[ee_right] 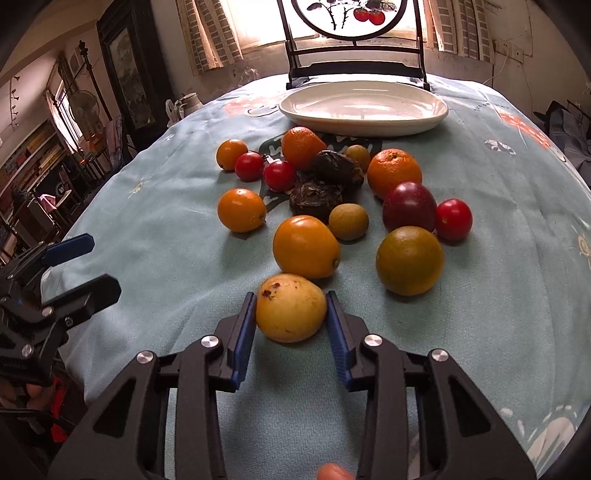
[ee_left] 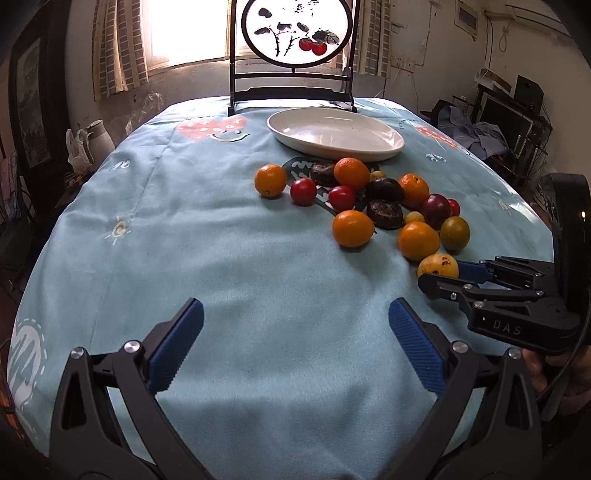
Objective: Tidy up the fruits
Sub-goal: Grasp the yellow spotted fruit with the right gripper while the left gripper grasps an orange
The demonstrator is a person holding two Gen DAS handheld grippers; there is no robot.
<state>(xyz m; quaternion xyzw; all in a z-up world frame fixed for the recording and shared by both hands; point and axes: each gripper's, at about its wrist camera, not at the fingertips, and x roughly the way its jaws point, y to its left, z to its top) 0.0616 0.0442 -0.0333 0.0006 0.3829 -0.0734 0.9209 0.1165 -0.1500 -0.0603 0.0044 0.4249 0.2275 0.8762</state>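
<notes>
A loose pile of fruit lies on the light blue tablecloth (ee_left: pixel 221 258): oranges (ee_right: pixel 306 246), red cherry tomatoes (ee_right: pixel 453 219), a dark purple fruit (ee_right: pixel 409 206), a greenish orange (ee_right: pixel 409 260) and dark wrinkled fruits (ee_right: pixel 314 197). The nearest piece is a yellow spotted fruit (ee_right: pixel 291 308), also visible in the left wrist view (ee_left: pixel 439 263). My right gripper (ee_right: pixel 291 314) is shut on it, a blue pad pressed to each side, and the fruit rests on the cloth. My left gripper (ee_left: pixel 295 310) stands open over bare cloth, left of the pile. An empty white plate (ee_left: pixel 334 134) sits behind the fruit.
A dark wooden stand with a round painted screen (ee_left: pixel 295 33) rises behind the plate (ee_right: pixel 364 109). The table drops off at its rounded edges. A white kettle (ee_left: pixel 98 140) and furniture stand beyond the left edge. A hand (ee_left: pixel 561 373) holds the right gripper (ee_left: pixel 443 276).
</notes>
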